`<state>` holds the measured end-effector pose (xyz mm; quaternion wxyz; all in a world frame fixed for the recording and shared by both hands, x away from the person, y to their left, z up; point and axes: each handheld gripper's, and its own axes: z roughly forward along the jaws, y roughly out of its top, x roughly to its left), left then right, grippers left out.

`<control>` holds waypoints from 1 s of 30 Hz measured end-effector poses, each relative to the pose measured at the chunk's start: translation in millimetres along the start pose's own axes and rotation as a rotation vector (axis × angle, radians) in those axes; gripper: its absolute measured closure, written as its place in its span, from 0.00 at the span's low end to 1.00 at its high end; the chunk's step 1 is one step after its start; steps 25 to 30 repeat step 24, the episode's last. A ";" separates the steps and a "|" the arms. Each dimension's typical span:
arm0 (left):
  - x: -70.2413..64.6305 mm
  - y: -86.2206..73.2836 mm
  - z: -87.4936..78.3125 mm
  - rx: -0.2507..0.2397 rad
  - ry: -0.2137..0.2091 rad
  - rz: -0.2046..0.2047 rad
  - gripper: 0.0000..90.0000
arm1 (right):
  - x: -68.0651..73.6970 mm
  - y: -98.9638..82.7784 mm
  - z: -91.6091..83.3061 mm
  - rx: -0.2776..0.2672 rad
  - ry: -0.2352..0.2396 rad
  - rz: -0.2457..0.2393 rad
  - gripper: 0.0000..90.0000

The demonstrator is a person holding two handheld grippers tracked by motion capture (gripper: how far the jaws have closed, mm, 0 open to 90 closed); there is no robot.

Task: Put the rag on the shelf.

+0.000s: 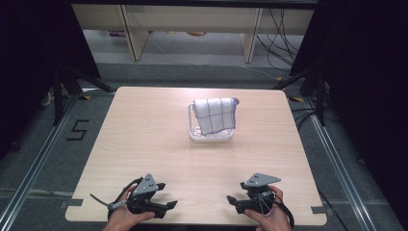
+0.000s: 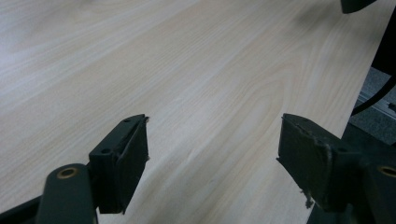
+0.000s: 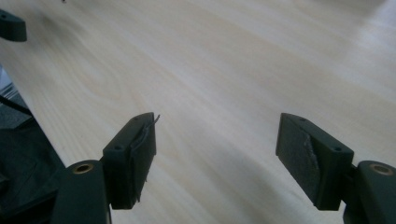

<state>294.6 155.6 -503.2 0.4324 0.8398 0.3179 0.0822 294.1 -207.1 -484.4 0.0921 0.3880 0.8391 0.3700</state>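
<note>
Pale wood-grain table (image 1: 144,144) is carrying everything, bare under both sets of fingers.

White rack (image 1: 210,136) is sitting well beyond both grippers, toward the far middle of the table. White towel with blue grid lines (image 1: 215,114) is hanging draped over the rack's top bar, folds falling down front and back. Its long axis is running across the table, roughly parallel to the line between the two grippers.

Left gripper (image 1: 169,205) is resting low at the near edge in the person's left hand, jaws pointing inward toward the other gripper. In the left gripper view its fingers (image 2: 122,161) are standing wide apart with nothing but table between them. Released, holding nothing.

Right gripper (image 1: 231,199) is mirroring it at the near edge, jaws pointing inward to the left. In the right gripper view its fingers (image 3: 133,156) are spread wide too, with frayed pad edges and only wood grain in the gap. Released as well.

Key relation: the towel is lying ahead of both sets of fingers and well apart from them, slightly nearer the right gripper's side. Neither gripper is aiming at it, since both are pointing across the table at each other. My read: any grab is going to need a turn toward the far side first, and the right gripper is looking like the shorter reach, though only by a little.
</note>
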 end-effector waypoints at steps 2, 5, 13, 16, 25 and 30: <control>-1.5 -1.0 1.5 -0.007 0.002 -0.011 0.27 | 2.3 -2.7 1.0 0.016 0.005 -0.004 0.32; -2.4 -0.8 1.7 -0.002 -0.001 -0.005 0.27 | 5.7 -6.4 3.0 0.033 0.010 -0.001 0.32; -0.1 -1.0 1.6 0.012 0.007 0.006 0.27 | 5.8 -9.0 6.7 0.019 0.011 -0.010 0.31; -0.1 -1.1 2.2 0.013 0.005 0.008 0.27 | 6.8 -9.3 6.2 0.029 0.000 0.009 0.31; 5.8 -1.9 2.5 0.045 0.028 0.037 0.26 | 6.8 -8.1 5.7 0.051 -0.007 -0.009 0.29; 5.8 -1.9 2.5 0.045 0.028 0.037 0.26 | 6.8 -8.1 5.7 0.051 -0.007 -0.009 0.29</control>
